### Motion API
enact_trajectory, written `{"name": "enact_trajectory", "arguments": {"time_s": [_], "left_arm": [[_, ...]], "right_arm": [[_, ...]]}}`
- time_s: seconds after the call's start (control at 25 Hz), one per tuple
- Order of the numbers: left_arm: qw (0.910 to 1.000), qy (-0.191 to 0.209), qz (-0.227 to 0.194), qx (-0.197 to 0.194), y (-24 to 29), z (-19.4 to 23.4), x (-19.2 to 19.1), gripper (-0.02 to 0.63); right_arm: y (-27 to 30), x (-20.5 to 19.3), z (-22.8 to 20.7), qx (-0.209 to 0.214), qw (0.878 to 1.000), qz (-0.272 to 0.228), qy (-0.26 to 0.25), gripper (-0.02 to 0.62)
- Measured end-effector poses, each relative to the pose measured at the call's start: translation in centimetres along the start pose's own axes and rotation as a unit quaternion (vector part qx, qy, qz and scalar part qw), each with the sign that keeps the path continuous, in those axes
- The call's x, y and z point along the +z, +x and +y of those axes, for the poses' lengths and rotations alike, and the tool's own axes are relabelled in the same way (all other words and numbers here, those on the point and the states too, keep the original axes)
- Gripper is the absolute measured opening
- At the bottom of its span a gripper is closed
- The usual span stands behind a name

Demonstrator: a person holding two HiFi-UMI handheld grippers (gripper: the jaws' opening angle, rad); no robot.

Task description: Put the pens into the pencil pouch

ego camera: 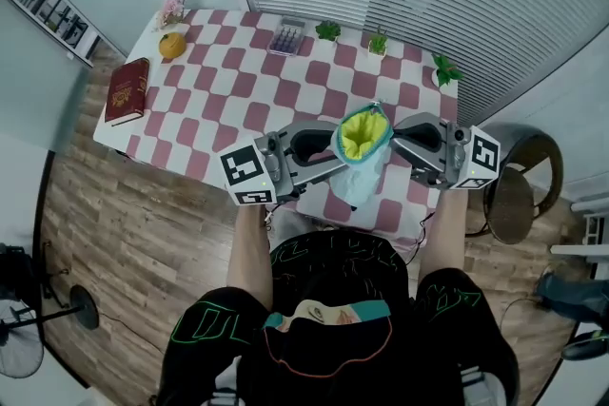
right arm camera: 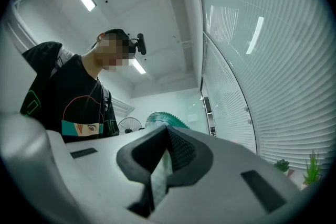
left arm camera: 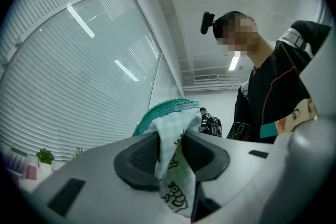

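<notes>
Clamping the doodle-printed pencil pouch point(ego camera: 362, 138) are left gripper point(left arm camera: 171, 150) and right gripper point(right arm camera: 161, 159) fingers.

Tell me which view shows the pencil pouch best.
The head view: the pouch hangs open-mouthed, yellow lining showing, between the left claw and right claw. The left gripper view shows a pinched fold and teal zip edge; the right gripper view, a sliver of cloth.

Gold print on book point(ego camera: 127, 91) illegible
</notes>
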State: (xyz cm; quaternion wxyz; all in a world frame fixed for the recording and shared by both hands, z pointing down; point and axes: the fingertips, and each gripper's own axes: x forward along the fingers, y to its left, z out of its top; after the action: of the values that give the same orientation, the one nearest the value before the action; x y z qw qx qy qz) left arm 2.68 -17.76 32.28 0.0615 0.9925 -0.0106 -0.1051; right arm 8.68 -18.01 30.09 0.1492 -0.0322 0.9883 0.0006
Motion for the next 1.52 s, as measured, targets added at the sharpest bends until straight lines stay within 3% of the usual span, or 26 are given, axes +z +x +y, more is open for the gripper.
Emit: {"name": "enact_trajectory", "arguments": {"time_s": [0.32, 0.56, 0.68, 0.8, 0.96, 1.16, 1.52], "left_arm": [[0.9966, 0.021, -0.006, 0.080, -3.4, 1.8, 0.4, 0.014], [0.9918, 0.030, 0.016, 0.124, -5.8, 2.4, -0.2, 0.014], [0.9868, 0.026, 0.016, 0.159, -7.9, 3.0, -0.3, 0.014], [0.9795, 0.028, 0.020, 0.199, -9.9, 3.3, -0.5, 0.014], [0.9714, 0.036, 0.042, 0.231, -11.5, 3.9, -1.2, 0.014], [0.9706, 0.032, 0.064, 0.230, -11.8, 3.3, -2.6, 0.015], [0.9700, 0.039, 0.124, 0.205, -12.1, 2.1, -5.4, 0.012]], "right_arm": [[-0.8, -1.2, -0.7, -0.012, 1.000, 0.007, 0.017, 0.005], [0.0, -3.4, -1.2, -0.018, 0.998, 0.032, 0.048, 0.006], [0.0, -4.4, -1.9, -0.043, 0.996, 0.049, 0.069, 0.008], [-0.1, -6.8, -2.6, -0.081, 0.989, 0.103, 0.075, 0.012], [-0.4, -11.9, -4.5, -0.148, 0.962, 0.214, 0.078, 0.012], [-1.9, -17.2, -5.9, -0.215, 0.921, 0.311, 0.088, 0.014], [-4.0, -23.8, -5.3, -0.236, 0.859, 0.430, 0.145, 0.115]]}}
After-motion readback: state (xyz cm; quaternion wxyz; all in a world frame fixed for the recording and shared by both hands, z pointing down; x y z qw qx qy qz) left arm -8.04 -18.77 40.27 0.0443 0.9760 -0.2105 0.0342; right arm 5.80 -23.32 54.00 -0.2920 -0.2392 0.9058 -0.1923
